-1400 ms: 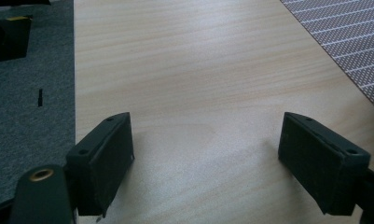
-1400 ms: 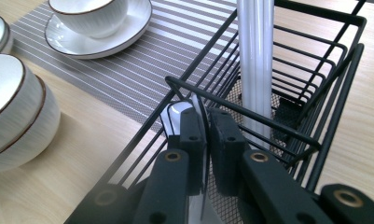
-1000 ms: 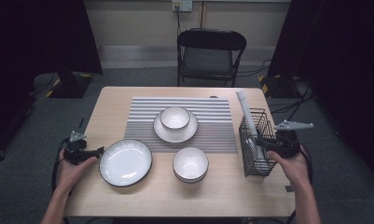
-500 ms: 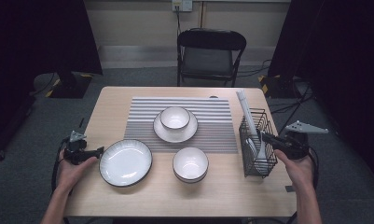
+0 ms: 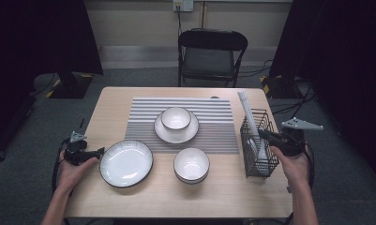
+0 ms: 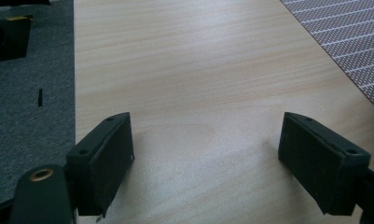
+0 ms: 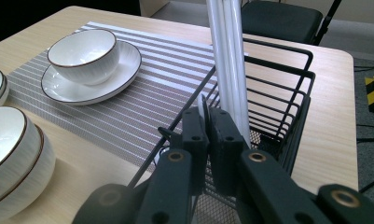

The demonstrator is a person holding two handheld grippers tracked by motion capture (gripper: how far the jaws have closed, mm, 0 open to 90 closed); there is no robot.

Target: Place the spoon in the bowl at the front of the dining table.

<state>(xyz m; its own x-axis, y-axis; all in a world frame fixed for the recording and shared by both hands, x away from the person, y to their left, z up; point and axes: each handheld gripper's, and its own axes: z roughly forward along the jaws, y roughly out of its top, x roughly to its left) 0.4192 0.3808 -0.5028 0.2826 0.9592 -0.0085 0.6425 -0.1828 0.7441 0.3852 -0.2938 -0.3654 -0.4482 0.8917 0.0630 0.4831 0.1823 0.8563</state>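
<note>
A black wire basket (image 5: 259, 165) stands at the table's right edge, holding long white sticks (image 5: 248, 110) and a white spoon (image 5: 252, 148). My right gripper (image 5: 263, 133) reaches over its right rim, jaws shut on a thin white handle, apparently the spoon's. In the right gripper view the gripper (image 7: 205, 116) pinches a white sliver, with the sticks (image 7: 226, 56) and the basket (image 7: 287, 51) just behind. My left gripper (image 5: 99, 151) rests open at the table's left edge beside a white plate (image 5: 126, 162). Bare wood lies between the left gripper's (image 6: 205, 158) jaws.
A striped placemat (image 5: 214, 131) covers the table's middle, with a bowl on a saucer (image 5: 176, 118) on it. Stacked bowls (image 5: 191, 164) sit in front of the mat. A black folding chair (image 5: 211, 54) stands beyond the far edge.
My right gripper has shifted slightly to the right over the basket's rim. The left gripper and the dishes have stayed put.
</note>
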